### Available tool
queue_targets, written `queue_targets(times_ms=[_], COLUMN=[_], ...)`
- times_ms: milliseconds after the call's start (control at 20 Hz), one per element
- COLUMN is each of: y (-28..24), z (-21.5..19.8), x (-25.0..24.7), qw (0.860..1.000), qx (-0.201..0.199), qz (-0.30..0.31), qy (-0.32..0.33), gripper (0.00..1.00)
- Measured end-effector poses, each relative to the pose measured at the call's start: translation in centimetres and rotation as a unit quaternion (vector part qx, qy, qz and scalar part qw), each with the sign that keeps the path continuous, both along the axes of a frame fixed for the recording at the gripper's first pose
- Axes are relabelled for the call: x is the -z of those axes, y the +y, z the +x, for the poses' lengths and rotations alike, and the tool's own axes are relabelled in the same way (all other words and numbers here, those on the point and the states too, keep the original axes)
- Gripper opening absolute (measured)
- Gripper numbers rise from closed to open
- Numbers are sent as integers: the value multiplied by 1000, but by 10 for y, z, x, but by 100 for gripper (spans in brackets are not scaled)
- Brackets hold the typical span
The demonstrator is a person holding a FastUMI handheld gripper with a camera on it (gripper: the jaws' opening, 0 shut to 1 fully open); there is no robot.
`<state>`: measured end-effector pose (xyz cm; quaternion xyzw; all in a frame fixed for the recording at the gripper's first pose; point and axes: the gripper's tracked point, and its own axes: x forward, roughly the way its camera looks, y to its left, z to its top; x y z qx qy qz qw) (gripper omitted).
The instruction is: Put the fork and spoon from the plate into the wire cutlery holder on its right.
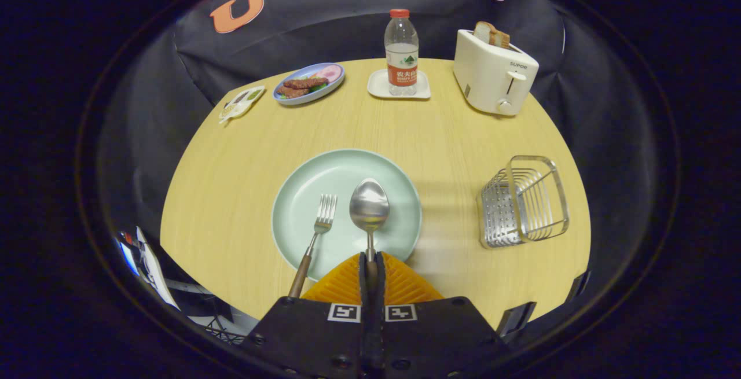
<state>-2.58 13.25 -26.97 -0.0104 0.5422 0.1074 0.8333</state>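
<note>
Steel shines in the bowl of the spoon (369,205), whose handle runs back between the two fingers of the gripper (370,258); the fingers are pressed together on that handle, one on each side, with hardly any gap left. The spoon's bowl lies ahead of the fingertips over the middle of the pale green plate (301,194), facing up. Just left of the spoon the fork (315,235) lies on the same plate, tines pointing away from the gripper and its brown handle reaching back over the plate's near rim onto the wooden table (231,159). To the right of the plate, apart from it, stands the wire cutlery holder (524,201), a square metal basket with its open top showing. Beyond the plate, at the far side of the table, a water bottle (401,52) with a red cap stands on a small white tray (379,87). Right of it is a white toaster (494,72) with slices of bread (492,35) standing in its slots. Left of the bottle sits a blue-rimmed dish of food (310,83), and beside that a small flat packet (241,103) near the table's edge.
</note>
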Motion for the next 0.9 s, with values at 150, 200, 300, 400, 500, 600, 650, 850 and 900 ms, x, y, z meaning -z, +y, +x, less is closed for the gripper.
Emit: queue_targets(times_ms=[150,200,300,400,500,600,650,850,900], y=[-27,-39,-69,-99,-122,-141,-146,-155,-159], z=[10,14,22,23,24,18,13,8,10], x=[-46,-59,-79,-87,-89,-85,-82,-69,-65], qw=[1000,1000,1000,999,997,994,992,985,984], qx=[1,8,25,34,49,51,47,43,47], qz=[1,2,-10,-30,-36,-47,-48,-42,-45], qy=[5,8,9,24,54,88,105,159,167], gripper=[0,0,1,1,1,1,1,1,1])
